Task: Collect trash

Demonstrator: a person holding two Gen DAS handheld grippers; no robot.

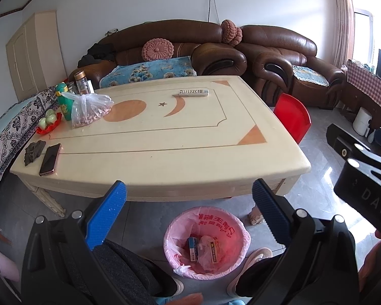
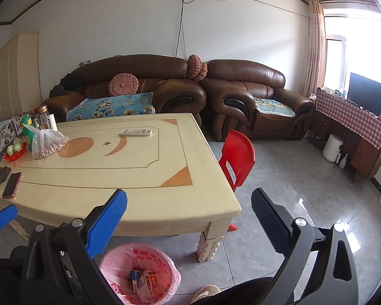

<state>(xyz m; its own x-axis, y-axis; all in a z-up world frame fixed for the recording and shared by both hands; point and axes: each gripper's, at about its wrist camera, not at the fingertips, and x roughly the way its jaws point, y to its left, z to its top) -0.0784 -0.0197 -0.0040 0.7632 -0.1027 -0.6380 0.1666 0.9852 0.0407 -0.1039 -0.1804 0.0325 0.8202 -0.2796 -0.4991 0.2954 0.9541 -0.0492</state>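
Note:
A pink-lined trash bin (image 1: 207, 244) stands on the floor in front of the cream table (image 1: 165, 152). It holds a blue box (image 1: 193, 247), a yellow-red box (image 1: 214, 250) and a clear wrapper. The bin also shows in the right wrist view (image 2: 139, 279). My left gripper (image 1: 190, 213) is open and empty, held above the bin. My right gripper (image 2: 190, 221) is open and empty, over the table's near right corner. The right gripper's body shows at the right edge of the left wrist view (image 1: 363, 167).
On the table lie a phone (image 1: 50, 159), a dark rough lump (image 1: 34, 151), a red dish of fruit (image 1: 48, 123), a plastic bag of nuts (image 1: 89, 110), a green bottle (image 1: 64, 103), jars and a remote (image 1: 193, 92). A red chair (image 1: 292, 118) stands at the right. Sofas stand behind.

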